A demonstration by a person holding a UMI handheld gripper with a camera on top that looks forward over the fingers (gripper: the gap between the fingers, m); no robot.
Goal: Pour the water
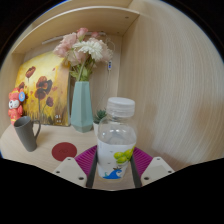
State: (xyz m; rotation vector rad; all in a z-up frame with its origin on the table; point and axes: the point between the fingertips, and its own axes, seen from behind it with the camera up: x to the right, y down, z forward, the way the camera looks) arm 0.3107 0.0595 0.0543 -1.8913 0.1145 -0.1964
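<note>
A clear plastic water bottle (116, 140) with a white cap and a green and blue label stands upright between my fingers. My gripper (113, 168) has its pink pads (86, 157) pressed against both sides of the bottle. A dark grey mug (27, 132) stands on the wooden surface at the far left, beyond the fingers. A round dark red coaster (65, 150) lies on the surface between the mug and the bottle.
A pale blue vase (82, 106) with pink and white flowers stands behind the bottle. A yellow poppy painting (42, 88) leans on the back wall. A small red and white figure (15, 103) sits by the mug. Wooden walls close in at the right.
</note>
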